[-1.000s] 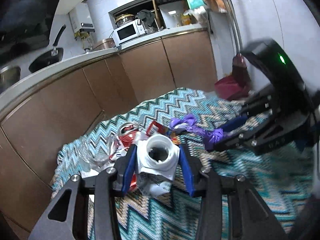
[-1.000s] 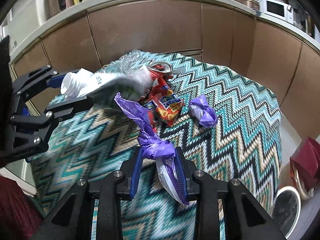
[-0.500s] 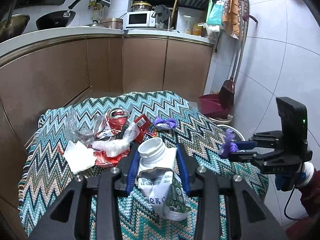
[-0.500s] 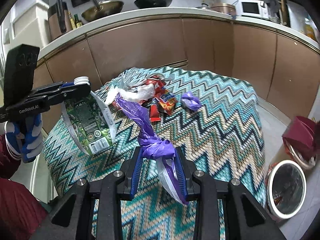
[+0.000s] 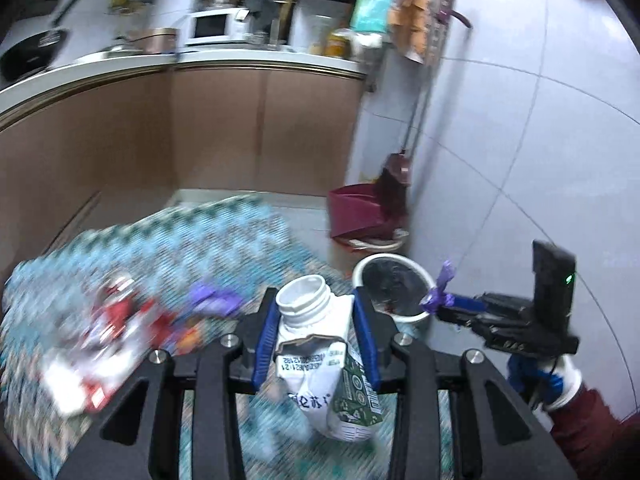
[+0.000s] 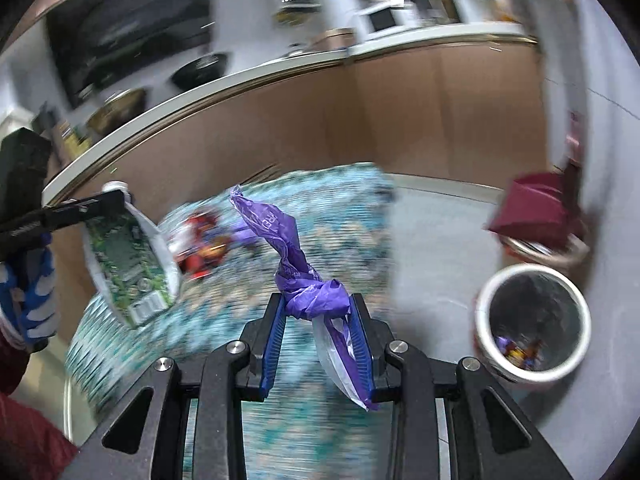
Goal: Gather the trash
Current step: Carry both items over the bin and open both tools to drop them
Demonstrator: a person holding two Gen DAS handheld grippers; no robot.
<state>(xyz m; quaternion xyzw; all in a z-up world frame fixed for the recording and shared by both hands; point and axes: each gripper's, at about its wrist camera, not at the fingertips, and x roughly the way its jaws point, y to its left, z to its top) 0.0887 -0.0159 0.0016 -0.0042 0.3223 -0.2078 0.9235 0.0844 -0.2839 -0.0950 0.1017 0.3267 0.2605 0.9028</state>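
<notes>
Purple plastic, thin and crinkly, is tied in a knot: this purple bag [image 6: 310, 298] sits squeezed between the blue ribbed pads of the right hand-held gripper [image 6: 318, 334], with a long tail sticking up toward 12 o'clock. The left hand-held gripper [image 5: 316, 338] is closed on a crushed milk carton [image 5: 320, 364]. The carton is white and green card with a round white plastic neck, and its body is dented and hangs down.

Both pieces of trash are up in the air, off the table [image 6: 312, 208], which wears a zigzag teal cloth. From the right camera, the trash bin [image 6: 534, 322] stands on the floor at about 3 o'clock. It is round with a white rim and a dark liner, and some wrappers lie inside.

To do this step well, I think each hand should go right over the bin's mouth before it lets go. The bag is light and may float sideways, so drop it low. The carton is bigger, so aim its body at the middle. More red wrappers [image 6: 200, 248] wait on the table.
</notes>
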